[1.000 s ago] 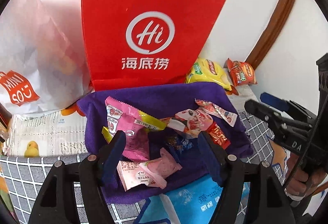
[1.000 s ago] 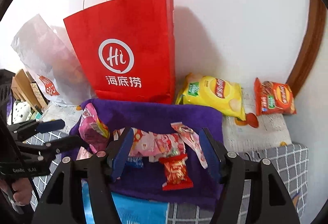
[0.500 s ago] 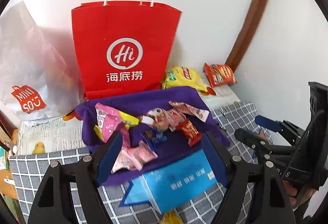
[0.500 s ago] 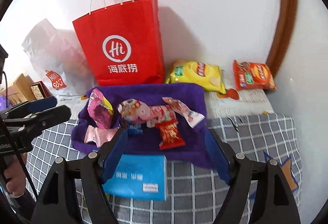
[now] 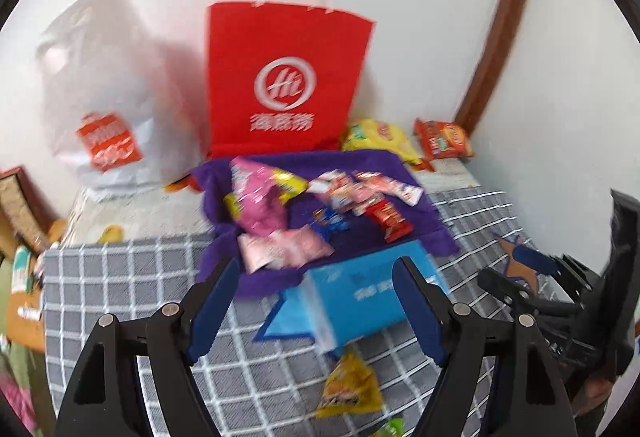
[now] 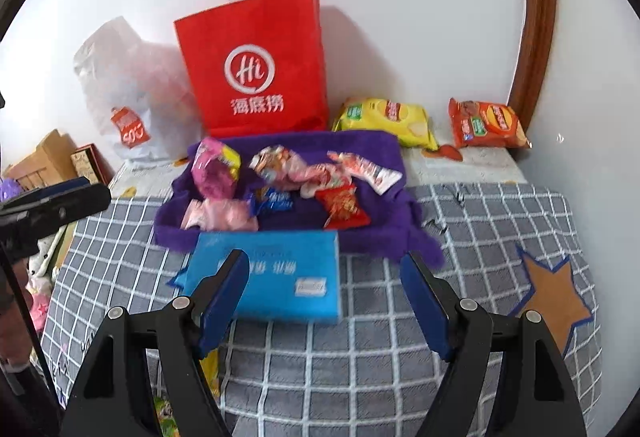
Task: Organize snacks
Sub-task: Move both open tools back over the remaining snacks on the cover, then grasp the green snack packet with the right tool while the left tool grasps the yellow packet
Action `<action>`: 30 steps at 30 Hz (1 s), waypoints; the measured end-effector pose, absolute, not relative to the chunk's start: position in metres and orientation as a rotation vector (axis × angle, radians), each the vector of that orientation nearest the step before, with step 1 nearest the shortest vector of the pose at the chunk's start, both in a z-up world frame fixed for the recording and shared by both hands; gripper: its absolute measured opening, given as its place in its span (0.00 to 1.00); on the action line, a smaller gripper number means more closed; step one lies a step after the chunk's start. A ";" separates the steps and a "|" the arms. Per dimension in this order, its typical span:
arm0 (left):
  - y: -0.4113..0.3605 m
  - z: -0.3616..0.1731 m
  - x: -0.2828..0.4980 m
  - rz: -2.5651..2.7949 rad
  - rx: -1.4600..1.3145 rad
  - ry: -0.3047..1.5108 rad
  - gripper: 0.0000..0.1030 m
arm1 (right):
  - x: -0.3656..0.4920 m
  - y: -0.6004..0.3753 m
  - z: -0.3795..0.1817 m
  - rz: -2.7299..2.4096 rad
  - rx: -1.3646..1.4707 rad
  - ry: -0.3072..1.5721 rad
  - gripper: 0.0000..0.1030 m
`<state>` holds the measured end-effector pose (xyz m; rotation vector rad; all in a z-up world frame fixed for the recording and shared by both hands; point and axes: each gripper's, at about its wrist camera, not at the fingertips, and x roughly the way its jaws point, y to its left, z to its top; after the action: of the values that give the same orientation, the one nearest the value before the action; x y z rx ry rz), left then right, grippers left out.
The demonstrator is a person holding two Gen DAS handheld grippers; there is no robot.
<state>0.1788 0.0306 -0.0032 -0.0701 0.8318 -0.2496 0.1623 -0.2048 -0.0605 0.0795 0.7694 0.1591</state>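
Note:
Several small snack packets lie on a purple cloth (image 5: pixel 412 221) (image 6: pixel 368 149): a pink bag (image 5: pixel 260 201) (image 6: pixel 212 173), a flat pink packet (image 5: pixel 284 249) (image 6: pixel 220 215), a blue packet (image 5: pixel 328 219) (image 6: pixel 274 199) and a red packet (image 5: pixel 390 219) (image 6: pixel 344 207). A blue box (image 5: pixel 360 297) (image 6: pixel 272 273) lies in front of the cloth. My left gripper (image 5: pixel 316 305) is open and empty, held above the box. My right gripper (image 6: pixel 326 297) is open and empty, back from the box.
A red paper bag (image 5: pixel 284 81) (image 6: pixel 256 65) and a white plastic bag (image 5: pixel 104 97) (image 6: pixel 128 85) stand against the wall. A yellow chip bag (image 6: pixel 384 119) and an orange chip bag (image 6: pixel 486 125) lie at the back right. A yellow packet (image 5: pixel 348 389) lies on the checked cover near me.
Both grippers have pulled back and up from the purple cloth. The blue box and more of the checked cover have come into view. Both stay open and empty.

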 end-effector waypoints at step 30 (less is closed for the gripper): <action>0.074 -0.034 0.102 -0.195 -0.126 0.874 0.75 | 0.051 -0.090 -0.144 0.550 -0.096 0.862 0.73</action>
<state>0.1025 0.0744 -0.0339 -0.1256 0.8735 -0.1951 0.0506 -0.0905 -0.1442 -0.0955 0.8623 0.5499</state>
